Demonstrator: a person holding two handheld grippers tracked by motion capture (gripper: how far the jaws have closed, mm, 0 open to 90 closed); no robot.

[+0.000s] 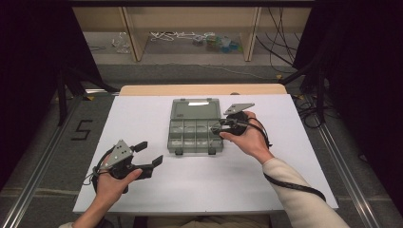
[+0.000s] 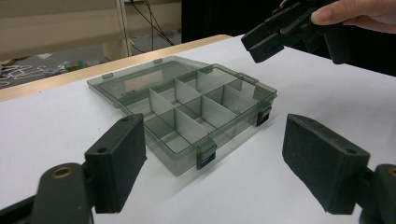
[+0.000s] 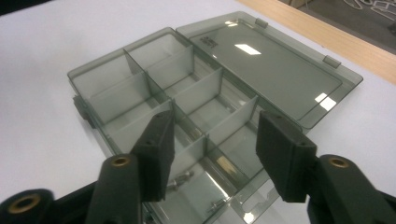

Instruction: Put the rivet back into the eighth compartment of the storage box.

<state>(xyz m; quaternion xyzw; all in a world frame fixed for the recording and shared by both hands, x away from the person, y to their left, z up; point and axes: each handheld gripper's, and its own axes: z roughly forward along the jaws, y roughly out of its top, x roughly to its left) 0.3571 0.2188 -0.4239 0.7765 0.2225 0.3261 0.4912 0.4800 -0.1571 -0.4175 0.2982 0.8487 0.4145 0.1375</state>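
While both tools gape empty, the floor [image 1: 57, 142] beside the organizer box [image 1: 195, 126] reads "5" [image 1: 82, 129].

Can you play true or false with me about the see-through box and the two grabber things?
1. The lid of the plastic box is open and lies flat on the table. True.
2. The left gripper is holding the box. False: its jaws are open, and it sits apart from the box, over bare table.
3. The right gripper is over the box's compartments. True: its jaws are spread above the box's near corner.
4. The box is packed full of toys. False: most compartments look empty; a few small metal bits lie in the corner by the right gripper.
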